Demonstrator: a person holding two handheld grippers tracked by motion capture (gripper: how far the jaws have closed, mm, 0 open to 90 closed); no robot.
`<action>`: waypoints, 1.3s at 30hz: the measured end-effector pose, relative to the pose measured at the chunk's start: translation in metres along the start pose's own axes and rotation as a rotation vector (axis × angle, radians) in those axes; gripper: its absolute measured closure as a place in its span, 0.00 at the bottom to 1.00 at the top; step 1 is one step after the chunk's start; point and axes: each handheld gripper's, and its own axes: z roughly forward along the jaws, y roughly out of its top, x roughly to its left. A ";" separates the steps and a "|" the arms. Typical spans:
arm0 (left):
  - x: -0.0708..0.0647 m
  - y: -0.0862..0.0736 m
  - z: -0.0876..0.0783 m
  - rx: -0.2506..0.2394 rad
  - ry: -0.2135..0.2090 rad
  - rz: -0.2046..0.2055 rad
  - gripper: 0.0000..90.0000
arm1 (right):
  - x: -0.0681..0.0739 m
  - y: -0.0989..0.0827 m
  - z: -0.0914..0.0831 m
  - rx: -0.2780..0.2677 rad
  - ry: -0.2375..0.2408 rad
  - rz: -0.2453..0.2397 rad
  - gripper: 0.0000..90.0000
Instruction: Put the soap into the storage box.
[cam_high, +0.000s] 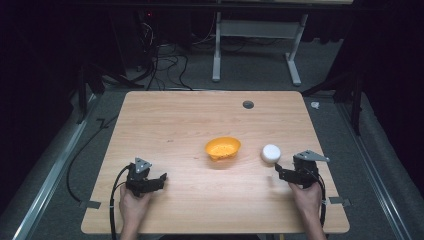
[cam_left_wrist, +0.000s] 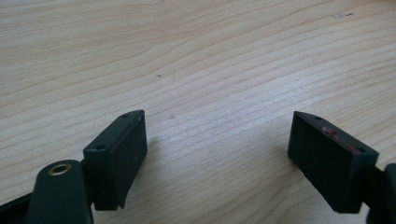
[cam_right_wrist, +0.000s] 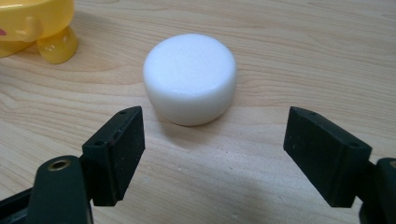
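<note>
A white round foam puck (cam_high: 270, 153) lies on the wooden table (cam_high: 165, 125), right of a yellow-orange bowl (cam_high: 222, 148). In the right gripper view the puck (cam_right_wrist: 190, 77) sits just beyond the open jaws, apart from both, and the bowl's (cam_right_wrist: 35, 25) foot shows at the top left. My right gripper (cam_high: 278, 171) rests low near the table, just in front of the puck, with nothing between its fingers. Near the table's front left, my left gripper (cam_high: 161, 179) stands open over bare wood (cam_left_wrist: 210, 93).
A dark round grommet (cam_high: 248, 104) is set into the table's far side. Cables and the legs of another desk (cam_high: 216, 50) lie on the floor beyond. A metal bracket (cam_high: 90, 204) sticks out at the front left edge.
</note>
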 end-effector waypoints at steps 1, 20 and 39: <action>0.000 0.000 0.000 0.000 0.000 0.000 0.23 | 0.000 0.001 0.000 0.000 -0.001 -0.004 0.24; 0.000 0.000 0.000 0.001 0.001 0.000 0.23 | 0.013 0.023 0.012 -0.003 0.024 -0.033 0.19; 0.000 0.000 0.000 0.001 0.001 0.000 0.23 | 0.014 0.047 0.034 0.022 0.041 -0.076 0.16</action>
